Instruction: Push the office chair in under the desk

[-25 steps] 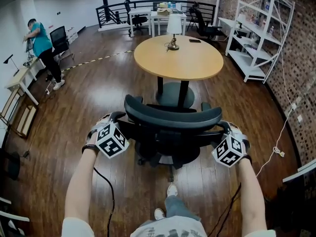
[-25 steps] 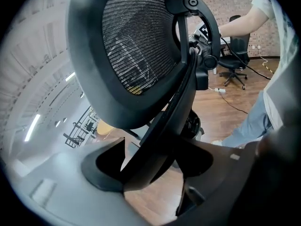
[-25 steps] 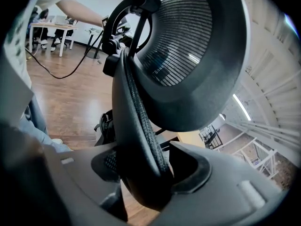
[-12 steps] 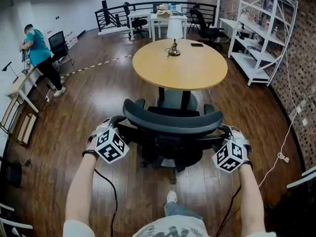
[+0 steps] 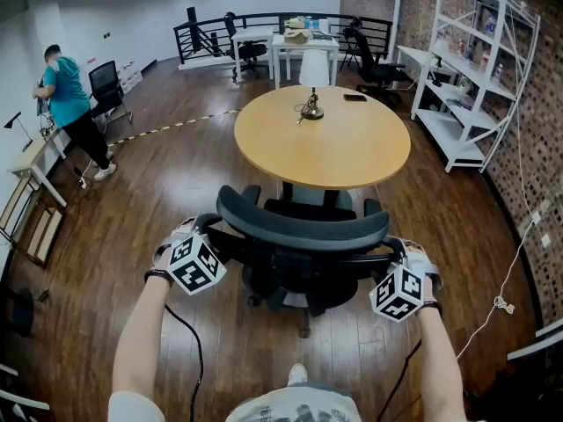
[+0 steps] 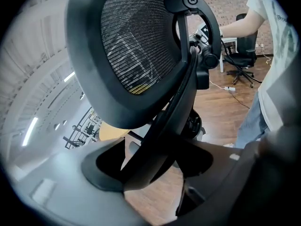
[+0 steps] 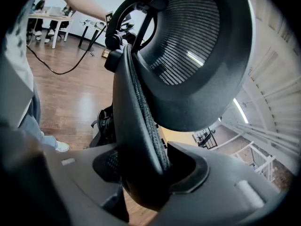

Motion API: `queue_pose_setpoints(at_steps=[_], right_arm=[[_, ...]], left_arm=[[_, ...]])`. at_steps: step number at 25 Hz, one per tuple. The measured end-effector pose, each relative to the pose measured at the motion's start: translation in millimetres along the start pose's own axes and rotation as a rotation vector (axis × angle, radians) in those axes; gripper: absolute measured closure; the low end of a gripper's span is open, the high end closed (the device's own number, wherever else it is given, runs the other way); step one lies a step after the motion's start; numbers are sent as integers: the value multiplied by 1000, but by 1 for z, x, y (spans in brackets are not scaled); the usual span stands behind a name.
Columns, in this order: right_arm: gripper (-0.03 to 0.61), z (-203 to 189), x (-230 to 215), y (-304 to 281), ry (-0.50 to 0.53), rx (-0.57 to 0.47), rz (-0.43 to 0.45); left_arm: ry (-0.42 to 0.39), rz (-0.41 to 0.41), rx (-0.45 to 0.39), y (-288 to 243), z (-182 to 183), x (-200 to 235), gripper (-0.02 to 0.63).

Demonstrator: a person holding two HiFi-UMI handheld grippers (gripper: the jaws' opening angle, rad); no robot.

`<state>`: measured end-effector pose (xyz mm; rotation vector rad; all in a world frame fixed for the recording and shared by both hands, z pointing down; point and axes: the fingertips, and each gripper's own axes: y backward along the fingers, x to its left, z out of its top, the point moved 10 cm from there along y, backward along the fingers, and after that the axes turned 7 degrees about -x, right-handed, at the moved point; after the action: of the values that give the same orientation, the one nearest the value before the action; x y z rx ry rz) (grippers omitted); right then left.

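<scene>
A: Grip?
B: Left tool (image 6: 151,173) clamped on the chair (image 5: 303,225) back's frame. Right tool (image 7: 141,175) jaws just closed further on the back's rim. One per side so it rolls straight, prob.
A: Chair's where?
B: Ahead of both, seat at the tabletop (image 5: 322,139) edge, not under yet.

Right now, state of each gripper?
Left gripper: closed on the office chair back frame.
Right gripper: jaws just closed further, gripping the office chair's backrest edge.
</scene>
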<state>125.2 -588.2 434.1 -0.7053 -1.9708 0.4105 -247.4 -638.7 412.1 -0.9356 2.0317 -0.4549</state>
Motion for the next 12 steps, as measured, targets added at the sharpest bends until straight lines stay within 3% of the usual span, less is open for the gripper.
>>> queue_pose_setpoints(at_steps=[12], right_arm=[[371,-9,-43,-47,21,26,-6]], left_arm=[[7,3,15,-47,9,43,272]])
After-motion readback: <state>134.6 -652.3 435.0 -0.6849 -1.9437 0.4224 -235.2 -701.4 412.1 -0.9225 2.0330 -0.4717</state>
